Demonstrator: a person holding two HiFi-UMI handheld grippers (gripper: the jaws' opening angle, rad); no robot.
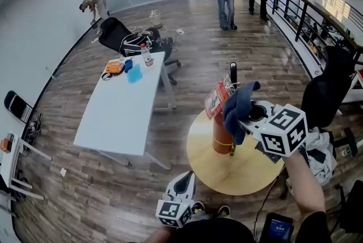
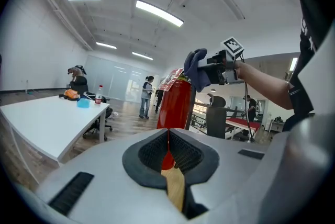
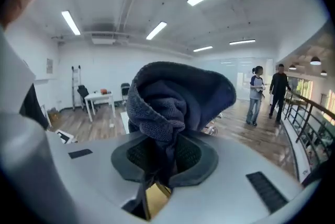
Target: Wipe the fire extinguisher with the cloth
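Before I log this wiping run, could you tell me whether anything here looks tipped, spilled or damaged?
Nothing stands out. The fire extinguisher stands upright on the round table, and the cloth is bunched in the right tongs by its top. No spill shows.

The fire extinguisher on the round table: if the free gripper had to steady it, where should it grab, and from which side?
Probably the lower red body of the fire extinguisher, coming from the person's left with the jaws level. It stands upright on the round table, and the right gripper with the cloth occupies its top. The left gripper is shut and would need to open first.
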